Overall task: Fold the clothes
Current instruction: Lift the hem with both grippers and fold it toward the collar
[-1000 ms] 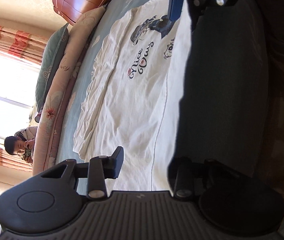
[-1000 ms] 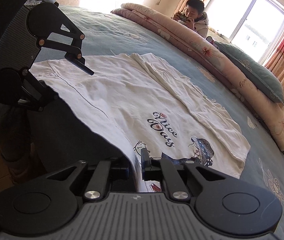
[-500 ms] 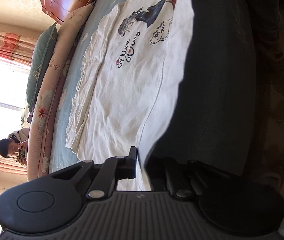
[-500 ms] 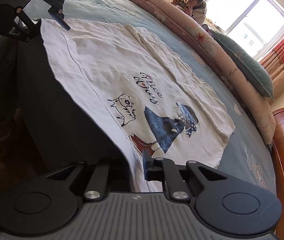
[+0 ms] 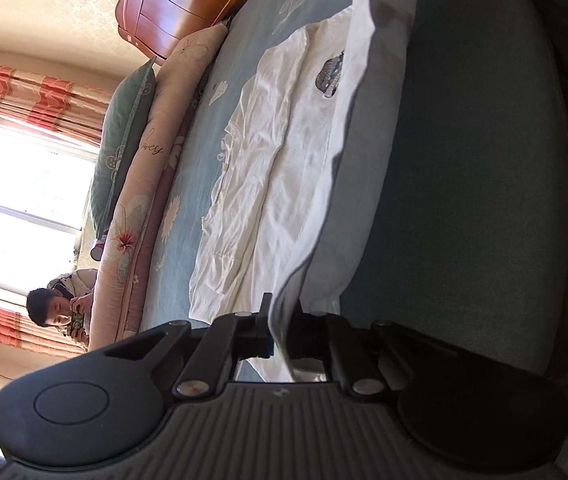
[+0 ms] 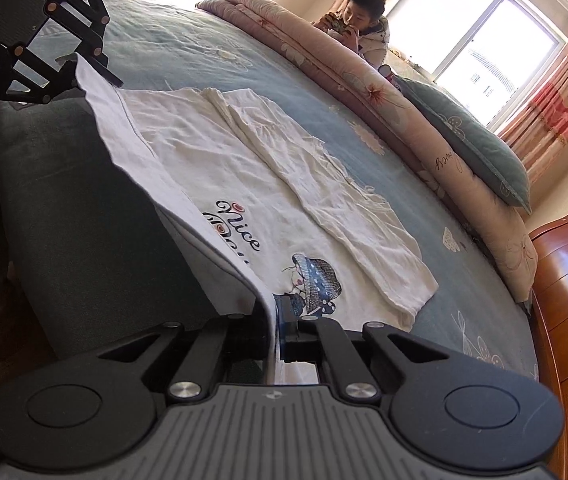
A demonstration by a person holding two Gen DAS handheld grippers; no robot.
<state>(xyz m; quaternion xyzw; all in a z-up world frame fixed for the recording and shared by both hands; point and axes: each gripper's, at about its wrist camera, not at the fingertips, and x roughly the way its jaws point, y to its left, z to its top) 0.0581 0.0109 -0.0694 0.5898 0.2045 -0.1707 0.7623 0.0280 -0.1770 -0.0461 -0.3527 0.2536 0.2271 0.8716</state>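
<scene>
A: Blue-green bedspread (image 6: 212, 64) fills most of both views, with a rolled pink quilt (image 6: 364, 84) along the upper right of the right wrist picture.

B: And the garment?

A: A white printed T-shirt (image 6: 244, 168) lies flat in the middle of the bed. Its far side is already folded inward as a long strip; the near edge is raised off the mattress.

B: Who holds that edge?

A: Both tools. The right gripper (image 6: 277, 334), bottom centre of its own frame, is clenched on the cloth near the printed end. The left gripper (image 6: 74, 66), upper left there, pinches the other end.

B: So how far along?

A: I'd judge one side fold done, the second just begun; the crosswise folds remain.
</scene>
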